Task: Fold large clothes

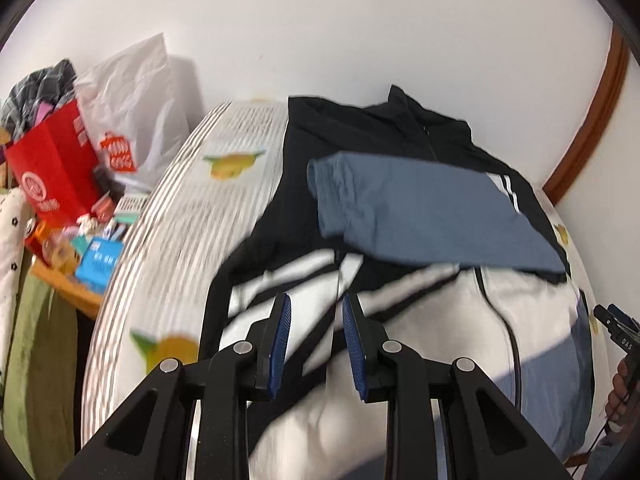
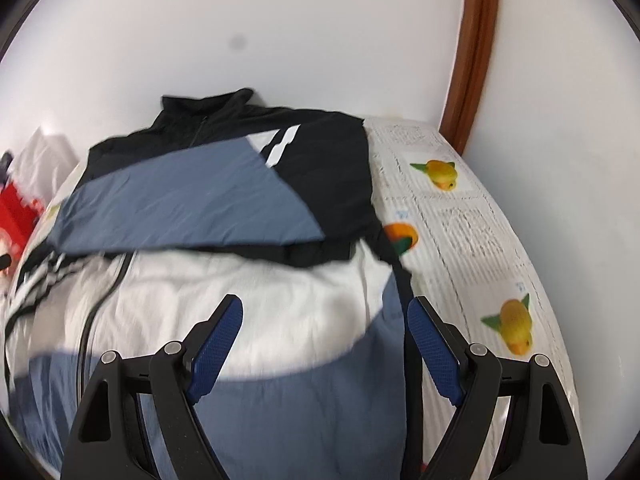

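Jacket [image 2: 224, 288] lies flat on the bed [image 2: 472, 240], one sleeve [image 2: 172, 204] folded across the chest. Left tongs [image 1: 316, 336] narrowly parted, right tongs [image 2: 324, 344] spread wide; both empty. Next fold likely the hem: pinch both lower corners evenly and lift together.

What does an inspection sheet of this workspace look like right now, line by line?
Surface: bed sheet with fruit prints.
Job's things: jacket lying front up, blue sleeve folded across the chest.
Clutter: red box and white plastic bag beside the bed.
Grippers: left gripper open, holding nothing; right gripper open, over the hem.
Cables: nothing seen.
Surroundings: white wall, brown wooden trim.
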